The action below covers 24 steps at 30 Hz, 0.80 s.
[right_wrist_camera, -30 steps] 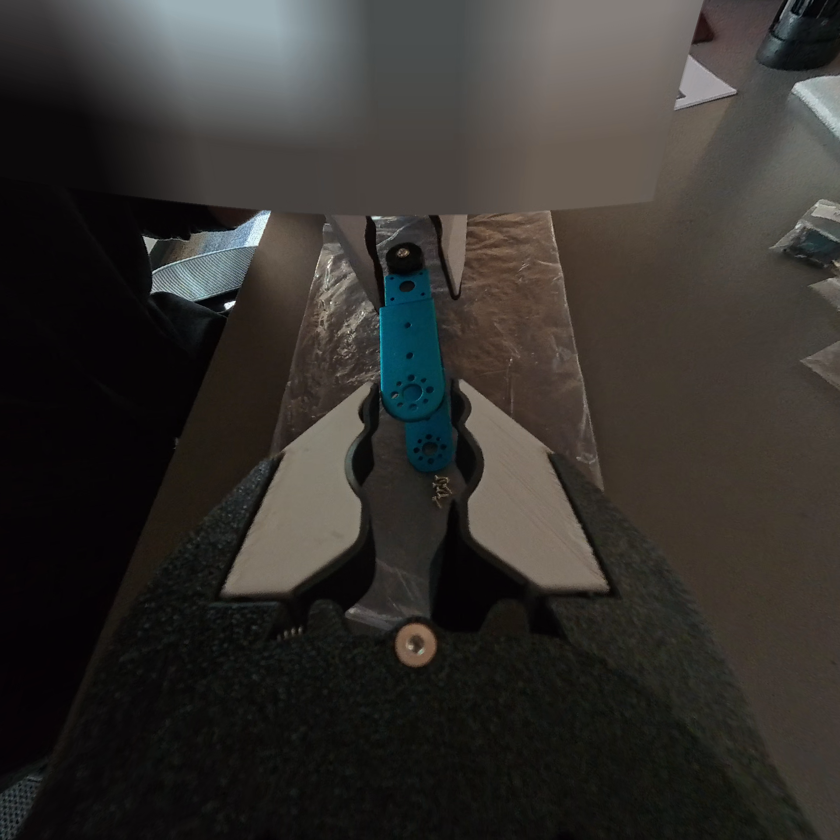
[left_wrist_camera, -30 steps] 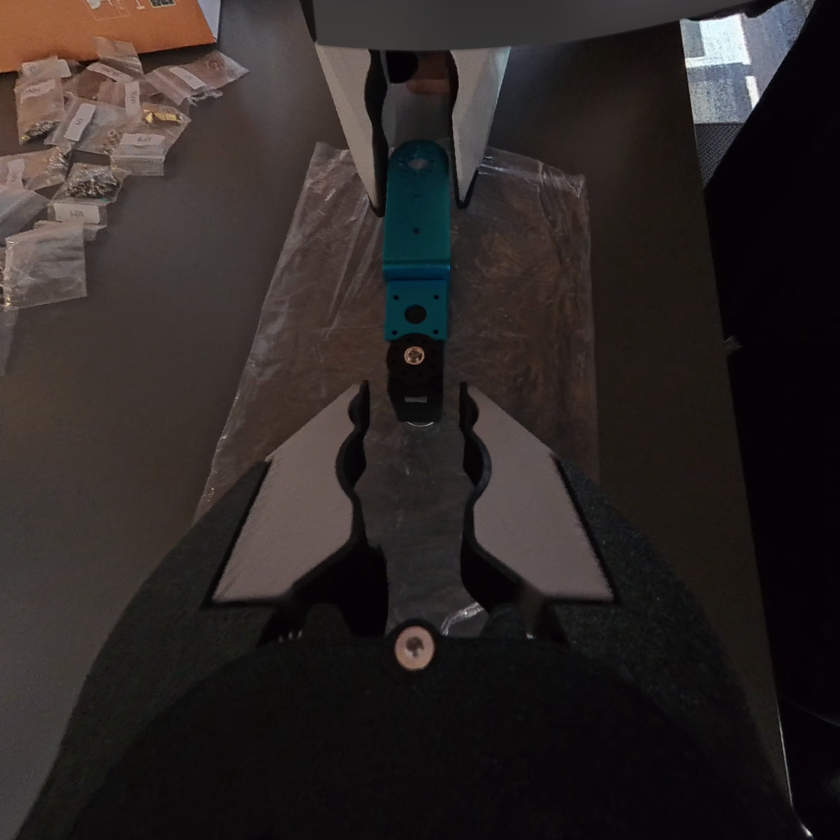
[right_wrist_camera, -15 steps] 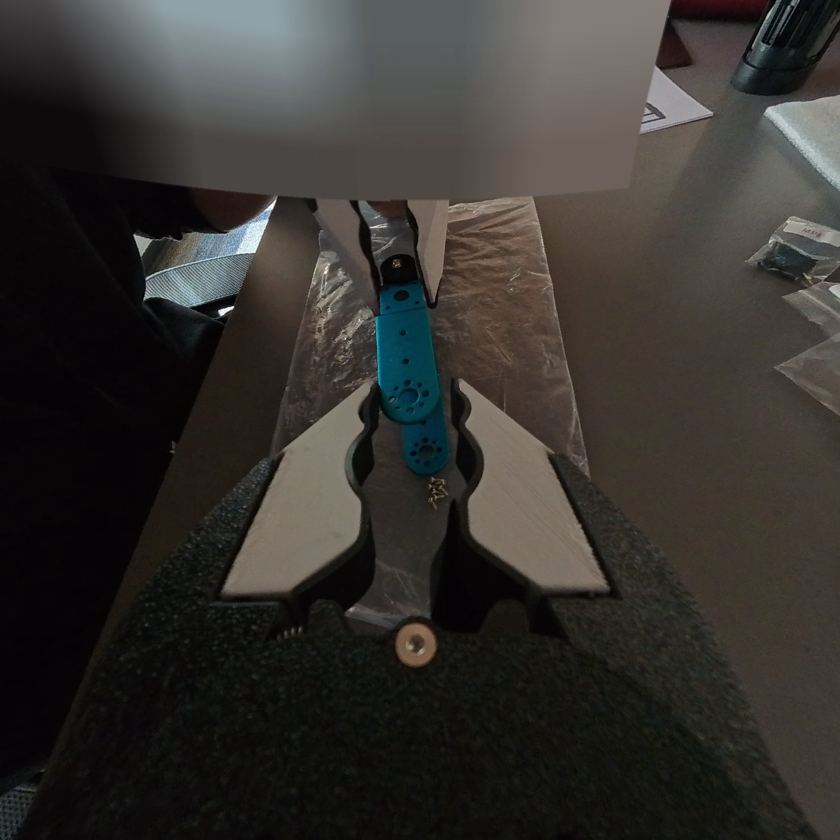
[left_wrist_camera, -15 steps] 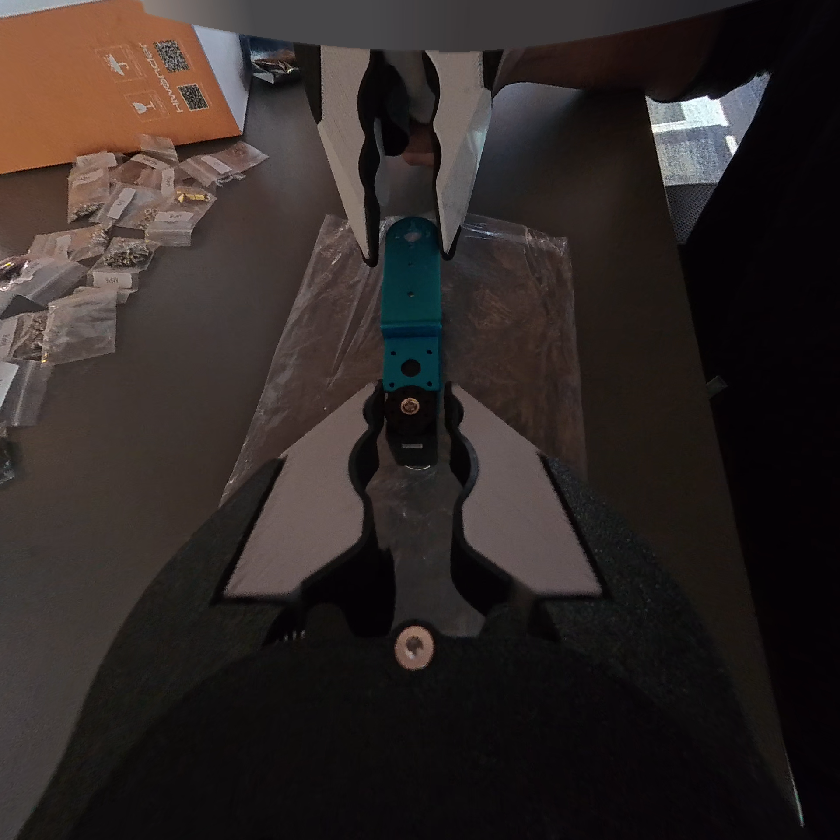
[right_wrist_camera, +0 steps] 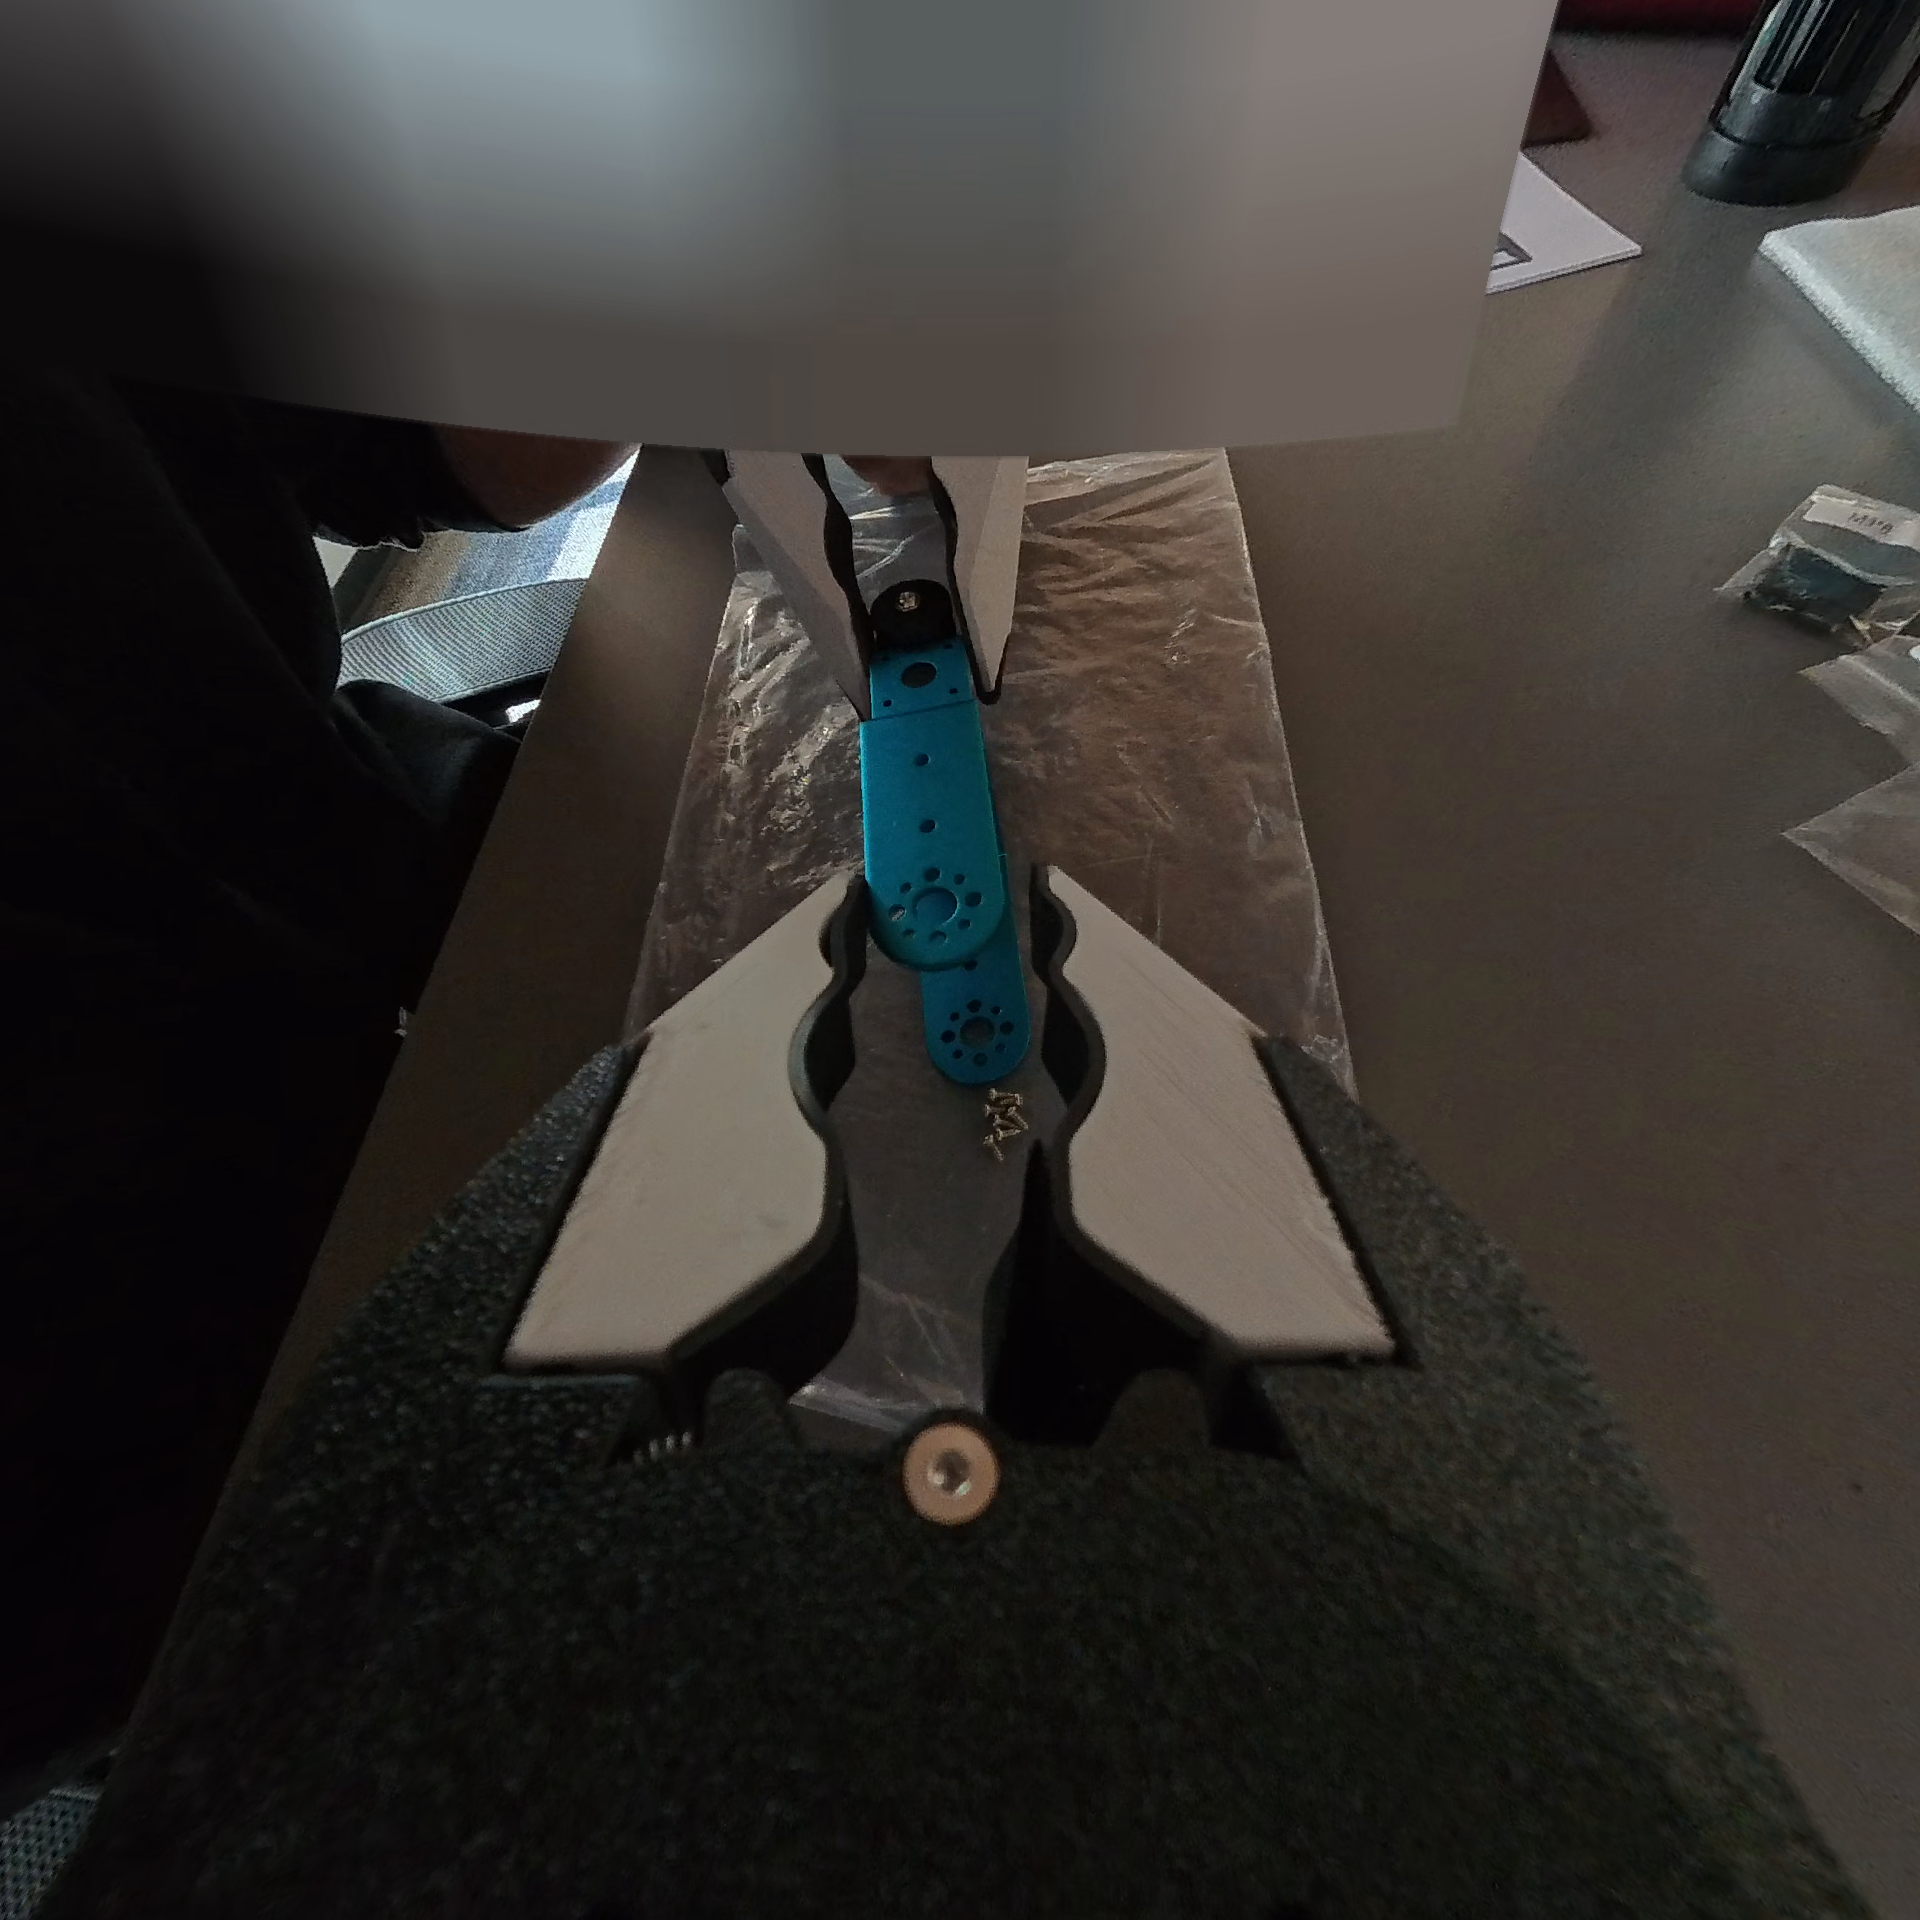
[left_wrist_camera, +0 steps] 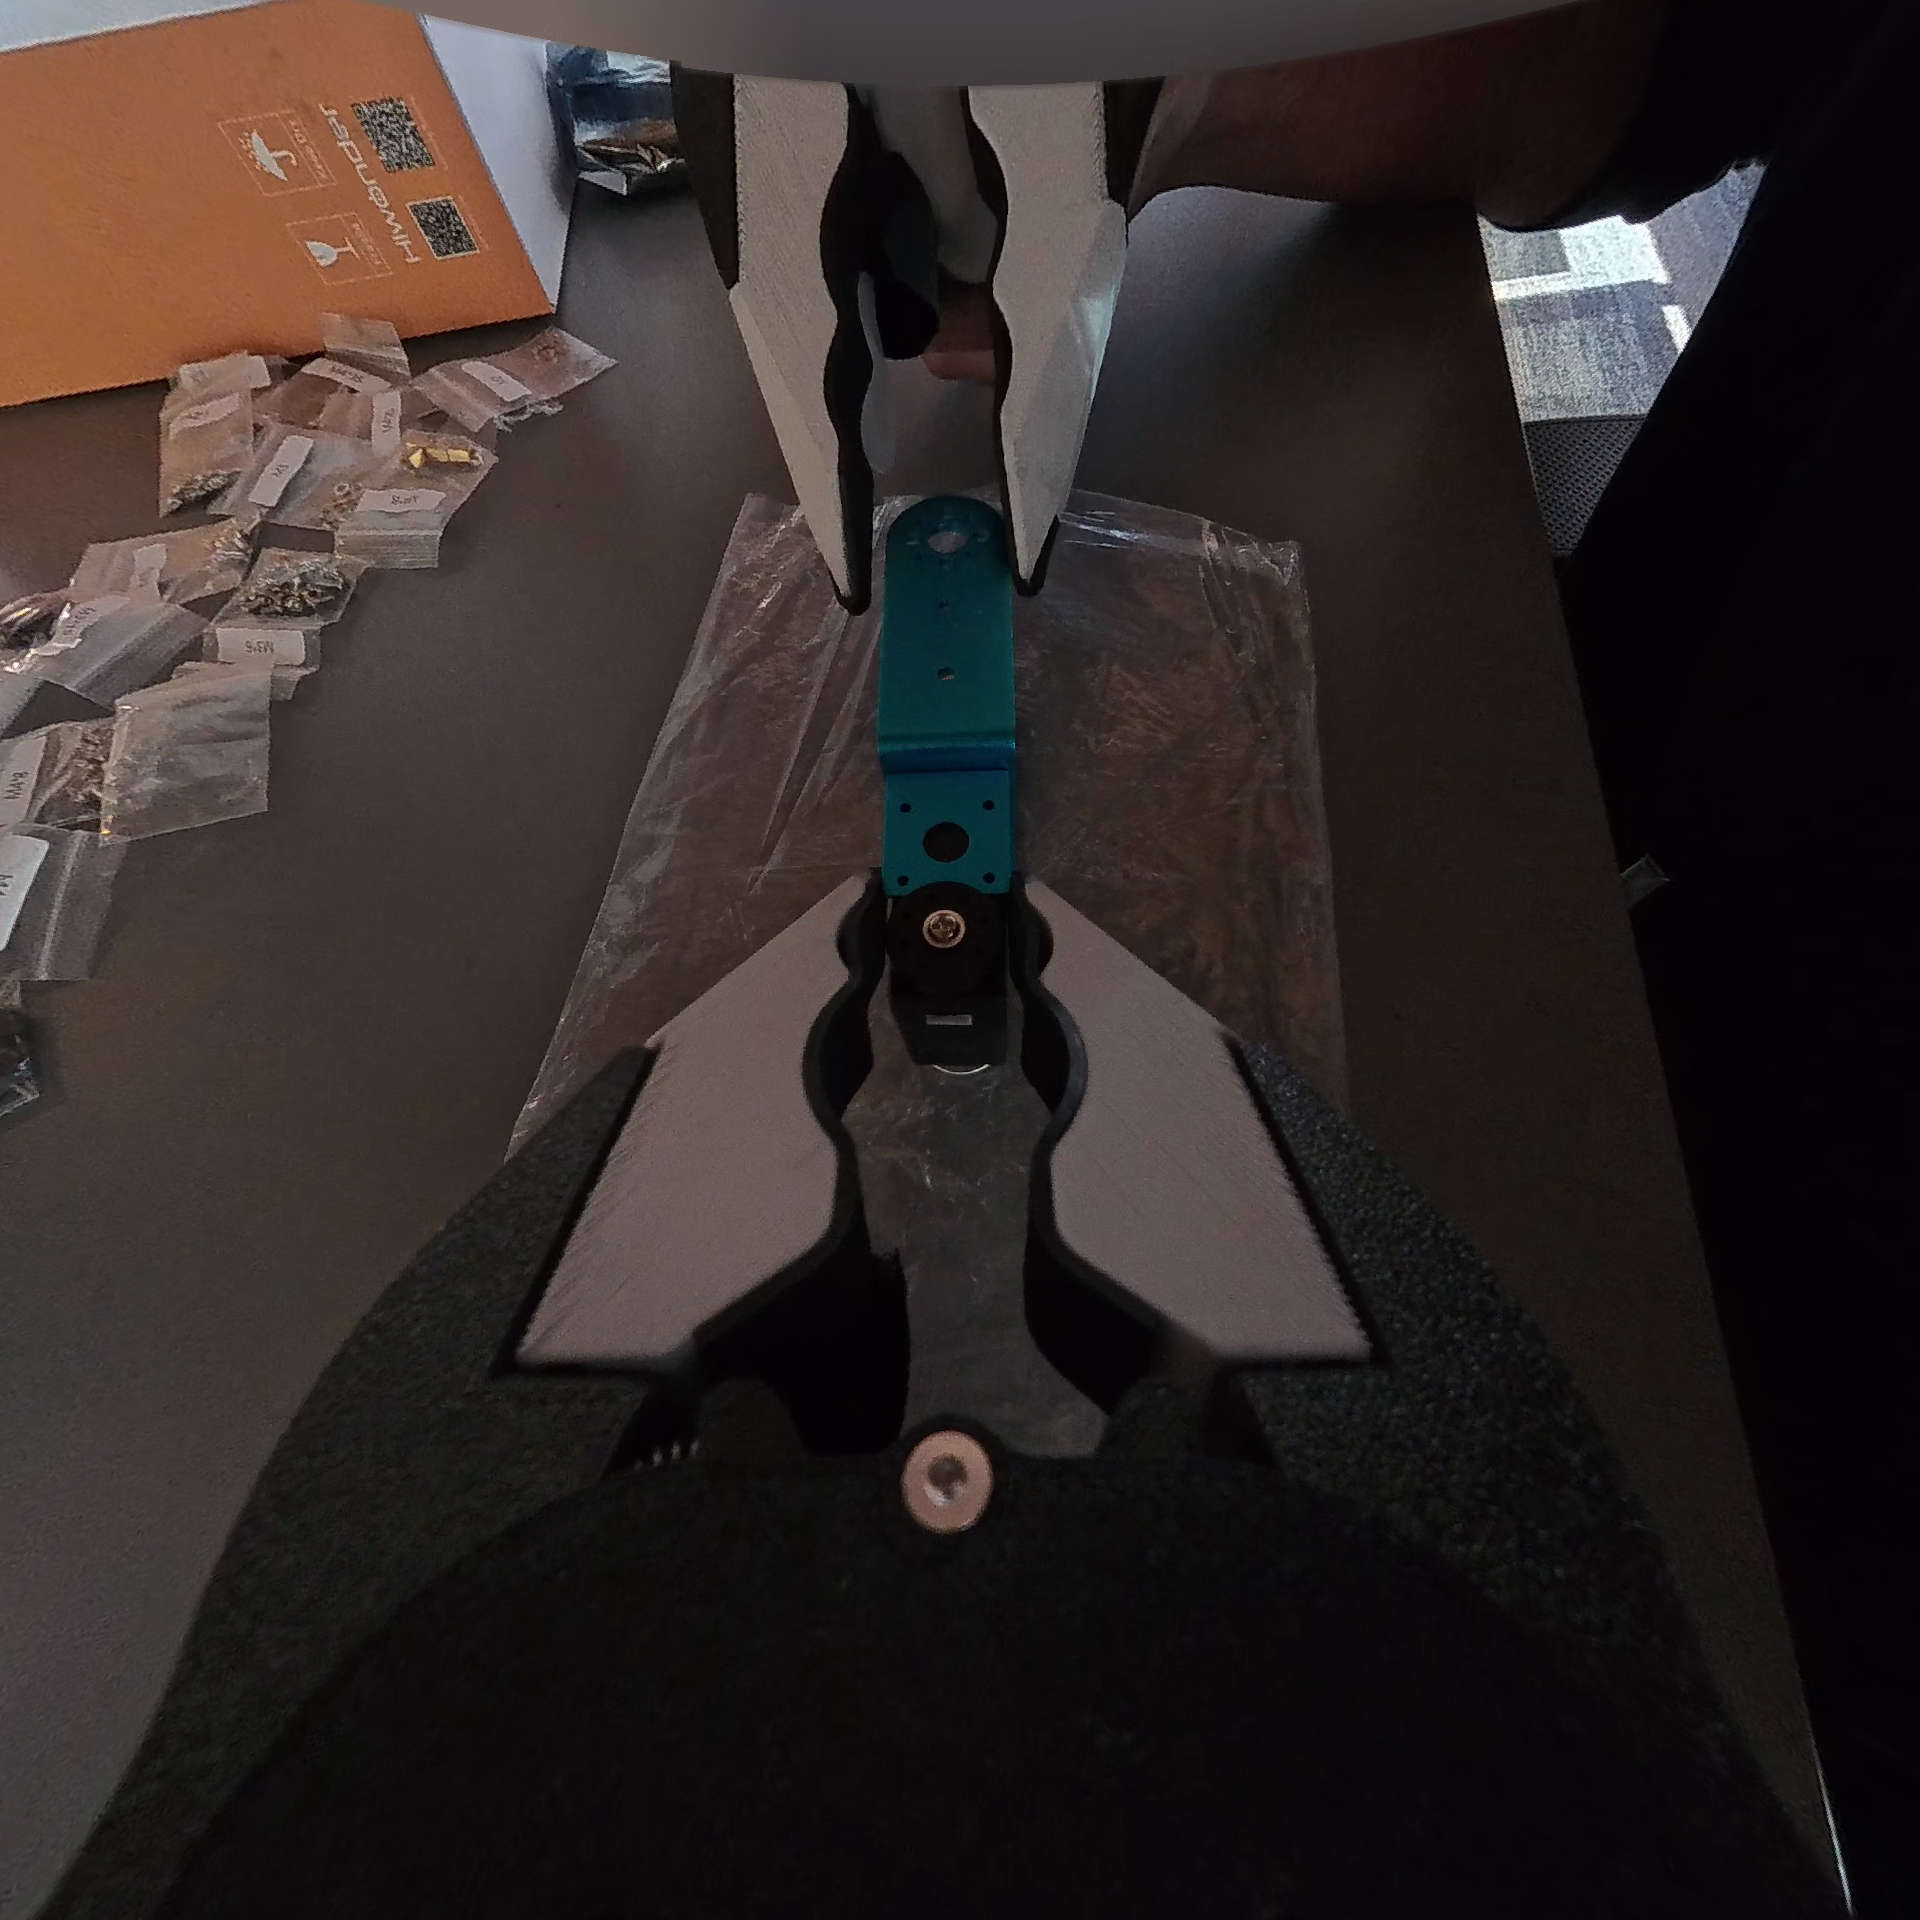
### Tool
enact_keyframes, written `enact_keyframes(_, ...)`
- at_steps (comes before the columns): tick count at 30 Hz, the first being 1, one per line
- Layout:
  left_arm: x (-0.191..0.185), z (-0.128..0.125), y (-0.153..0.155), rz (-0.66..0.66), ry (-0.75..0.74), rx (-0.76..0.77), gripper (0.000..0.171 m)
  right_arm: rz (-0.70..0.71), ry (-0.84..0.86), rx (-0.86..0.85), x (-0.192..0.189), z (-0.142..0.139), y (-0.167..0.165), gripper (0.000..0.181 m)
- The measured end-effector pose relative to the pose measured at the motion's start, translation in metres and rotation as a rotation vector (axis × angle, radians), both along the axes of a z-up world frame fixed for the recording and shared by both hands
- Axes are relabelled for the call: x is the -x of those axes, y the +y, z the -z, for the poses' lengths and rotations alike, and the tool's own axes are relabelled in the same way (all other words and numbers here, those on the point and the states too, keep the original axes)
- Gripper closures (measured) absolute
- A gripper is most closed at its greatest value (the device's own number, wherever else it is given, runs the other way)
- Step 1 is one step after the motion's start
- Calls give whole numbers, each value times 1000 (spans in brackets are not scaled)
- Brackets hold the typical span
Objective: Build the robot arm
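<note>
Left gripper (left_wrist_camera: 945, 894) clamped on black servo horn (left_wrist_camera: 940, 940) of blue bracket (left_wrist_camera: 943, 665); right gripper (right_wrist_camera: 945, 883) apart around bracket's other end, atop clear plastic bag (left_wrist_camera: 1174, 727); loose screws (right_wrist_camera: 1003, 1122) beside.

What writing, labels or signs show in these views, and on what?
I don't quote writing; these things bear it.
Orange box: white print, symbols and code squares.
Small bags: white labels with short marks.
Black part: grey sticker, too small to read.
White sheet: dark printed mark, partly cut off.
Dark bag: white label, blurred.
</note>
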<state>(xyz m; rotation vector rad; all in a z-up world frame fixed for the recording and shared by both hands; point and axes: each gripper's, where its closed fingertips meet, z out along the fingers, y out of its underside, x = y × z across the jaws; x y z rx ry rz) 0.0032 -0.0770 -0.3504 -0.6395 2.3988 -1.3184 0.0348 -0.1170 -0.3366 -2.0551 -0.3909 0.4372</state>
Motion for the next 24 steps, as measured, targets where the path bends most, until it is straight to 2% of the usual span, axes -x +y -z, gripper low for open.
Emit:
enact_keyframes(6, 0, 0, 0, -5, 17, 14, 149, -9, -8, -12, 2, -1, 1, 154)
enact_keyframes(9, 2, 0, 1, -1, 26, 17, 144, -17, 15, -23, -1, -7, -2, 153)
enact_keyframes(14, 9, -4, 8, -8, 8, 12, 136, -28, 24, -26, -19, -19, -25, 152)
enact_keyframes(16, 11, -8, 11, -14, -1, 30, 136, -22, -22, 68, -26, -3, -34, 152)
enact_keyframes(19, 13, -16, 13, -24, -10, 57, 136, -62, -100, 185, -20, 26, -41, 163)
enact_keyframes(24, 14, -31, 14, -57, -39, 120, 136, -53, -219, 237, -15, 49, -34, 166)
